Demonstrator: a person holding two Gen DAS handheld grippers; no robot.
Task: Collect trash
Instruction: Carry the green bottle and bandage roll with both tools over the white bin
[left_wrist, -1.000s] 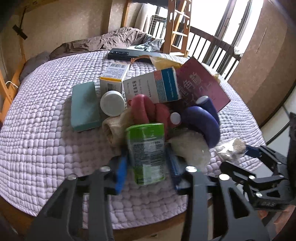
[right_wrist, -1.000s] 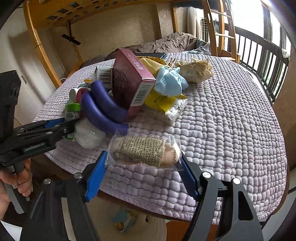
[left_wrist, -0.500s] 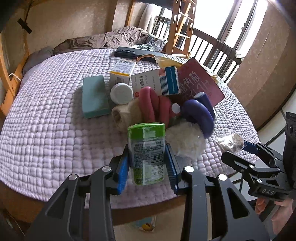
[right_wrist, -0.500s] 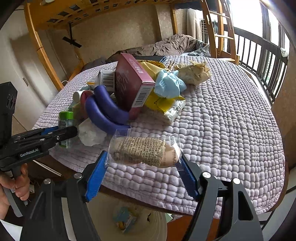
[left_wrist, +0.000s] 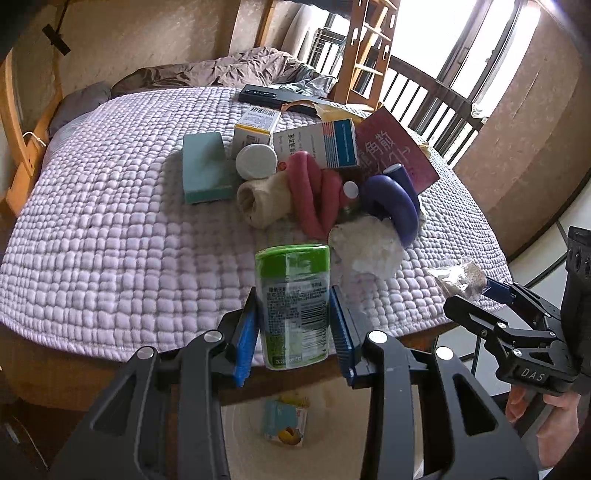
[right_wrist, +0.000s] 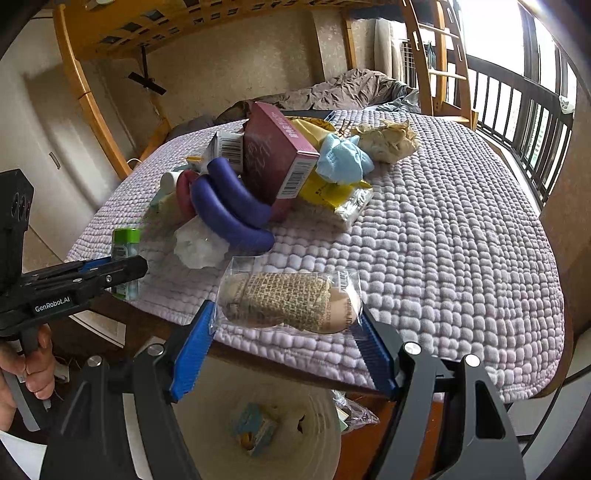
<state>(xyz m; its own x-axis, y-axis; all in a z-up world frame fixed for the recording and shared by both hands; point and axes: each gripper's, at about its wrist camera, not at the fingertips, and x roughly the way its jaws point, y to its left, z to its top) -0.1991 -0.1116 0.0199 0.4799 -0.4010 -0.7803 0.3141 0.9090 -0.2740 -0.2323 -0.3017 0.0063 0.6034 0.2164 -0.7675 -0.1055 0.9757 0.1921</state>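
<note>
Left wrist view: my left gripper (left_wrist: 293, 326) pinches a green bottle (left_wrist: 293, 306) between its jaws; the bin (left_wrist: 295, 435) sits below them. My right gripper (right_wrist: 284, 332) pinches a crinkly packet (right_wrist: 288, 301), which I judge could slide out early and miss.

I see the pile of packets (left_wrist: 317, 166) heaped mid-tabletop (left_wrist: 110, 240); the bin (right_wrist: 295, 417) sits below its near edge, the bed (left_wrist: 221, 70) behind.
</note>
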